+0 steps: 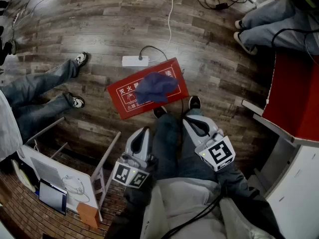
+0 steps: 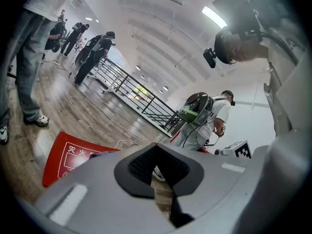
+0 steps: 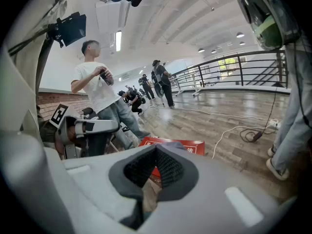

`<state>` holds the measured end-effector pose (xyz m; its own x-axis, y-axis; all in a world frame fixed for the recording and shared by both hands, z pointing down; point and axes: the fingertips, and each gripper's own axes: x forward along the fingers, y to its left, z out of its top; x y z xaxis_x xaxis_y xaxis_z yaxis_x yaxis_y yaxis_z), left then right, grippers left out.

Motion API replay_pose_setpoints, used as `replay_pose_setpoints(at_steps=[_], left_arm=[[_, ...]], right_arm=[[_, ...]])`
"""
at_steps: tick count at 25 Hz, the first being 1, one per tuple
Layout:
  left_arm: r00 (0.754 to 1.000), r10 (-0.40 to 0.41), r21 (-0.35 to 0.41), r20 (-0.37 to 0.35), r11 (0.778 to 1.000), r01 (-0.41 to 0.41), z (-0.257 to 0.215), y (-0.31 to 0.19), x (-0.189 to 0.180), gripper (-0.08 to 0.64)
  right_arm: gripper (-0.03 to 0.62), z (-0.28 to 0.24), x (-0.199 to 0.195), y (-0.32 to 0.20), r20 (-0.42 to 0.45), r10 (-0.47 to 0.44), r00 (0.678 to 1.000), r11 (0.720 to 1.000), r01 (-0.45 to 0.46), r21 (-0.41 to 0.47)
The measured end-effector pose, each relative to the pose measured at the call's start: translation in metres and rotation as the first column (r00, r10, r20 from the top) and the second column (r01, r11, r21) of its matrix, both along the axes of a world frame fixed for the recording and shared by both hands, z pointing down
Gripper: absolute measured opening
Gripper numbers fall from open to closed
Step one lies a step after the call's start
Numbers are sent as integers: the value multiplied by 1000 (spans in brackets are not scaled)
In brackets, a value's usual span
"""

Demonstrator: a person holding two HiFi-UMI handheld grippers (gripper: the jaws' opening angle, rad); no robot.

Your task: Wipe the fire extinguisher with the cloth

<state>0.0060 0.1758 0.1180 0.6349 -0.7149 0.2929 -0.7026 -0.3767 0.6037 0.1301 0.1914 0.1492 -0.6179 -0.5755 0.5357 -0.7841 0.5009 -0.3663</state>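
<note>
box: red fire extinguisher box (image 1: 125, 97), flat on wood floor (image 1: 99, 29)
cloth: blue cloth (image 1: 155, 86), bunched on top of box
left gripper (image 1: 144, 132): near box's front edge, jaws together, empty
right gripper (image 1: 192, 121): just beside box's front corner, jaws closed, empty

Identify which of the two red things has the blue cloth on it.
The flat red box with white lettering, lying on the floor; the blue cloth is bunched on it. The red panel at the right edge carries no cloth.
</note>
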Motion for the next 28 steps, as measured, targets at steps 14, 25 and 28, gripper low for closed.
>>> replay_pose_setpoints(at_steps=[14,25,28], left_arm=[[996,-89,-29,12,996,90,41,3,-22,2],[982,-190,-76,18,979,190,122,18,-71,2],[978,-210,-99,15,973,210,136,26,-82,2]], right_arm=[[2,31,-7,-17,-39,-65,997,994,68,86],[244,147,-83,-80,-453,-287,844,914,383,135],[244,170,-108,-96,-540,-322,778,882,454,127]])
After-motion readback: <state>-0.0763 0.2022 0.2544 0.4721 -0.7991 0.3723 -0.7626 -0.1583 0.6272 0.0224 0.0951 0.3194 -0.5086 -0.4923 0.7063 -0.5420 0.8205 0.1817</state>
